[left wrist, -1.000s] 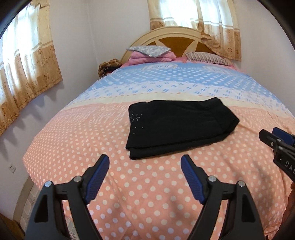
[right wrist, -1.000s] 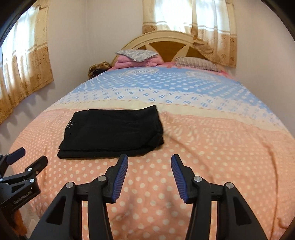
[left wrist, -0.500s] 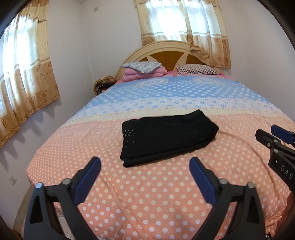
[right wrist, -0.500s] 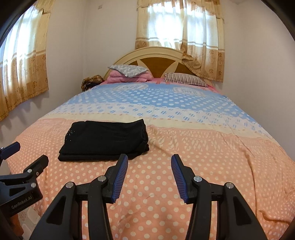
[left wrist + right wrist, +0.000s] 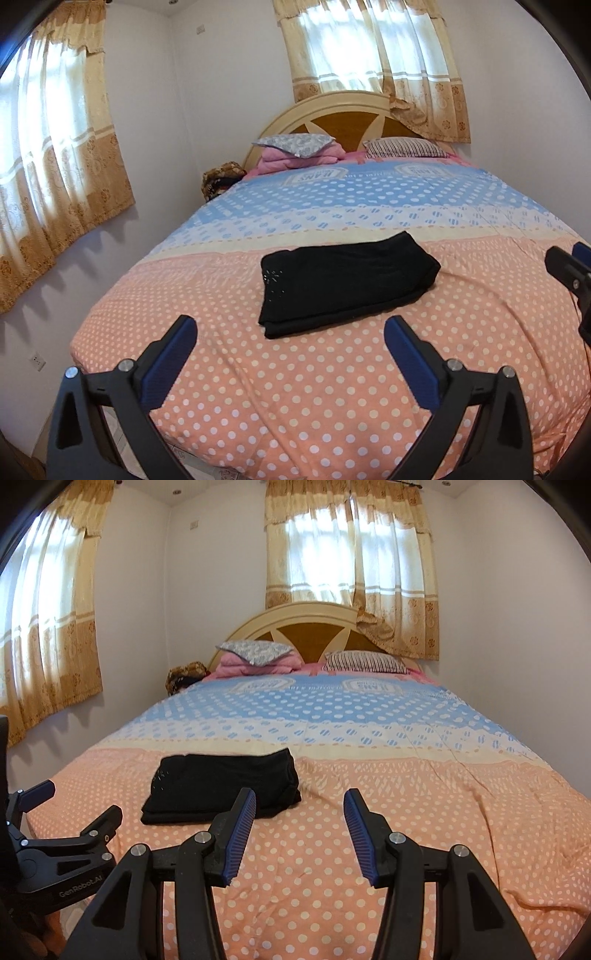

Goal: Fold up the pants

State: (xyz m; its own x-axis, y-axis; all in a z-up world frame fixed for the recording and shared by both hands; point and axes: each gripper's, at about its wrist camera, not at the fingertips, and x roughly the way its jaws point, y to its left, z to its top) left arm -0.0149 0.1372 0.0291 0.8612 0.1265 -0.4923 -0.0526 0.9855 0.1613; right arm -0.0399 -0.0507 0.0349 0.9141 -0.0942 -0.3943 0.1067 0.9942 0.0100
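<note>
Two grippers, both empty — left gripper (image 5: 290, 354) has just spread its jaws wide, right gripper (image 5: 299, 834) sits half-parted, nothing between either. Black pants (image 5: 345, 282) lie folded on the bedspread (image 5: 295, 398), ahead of both, untouched. Risk: any re-grab or snagged edge drags the stack open.

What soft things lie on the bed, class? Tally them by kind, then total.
Folded black pants: 1
Pillows (grey, striped): 2
Folded pink blanket: 1
Total: 4
</note>
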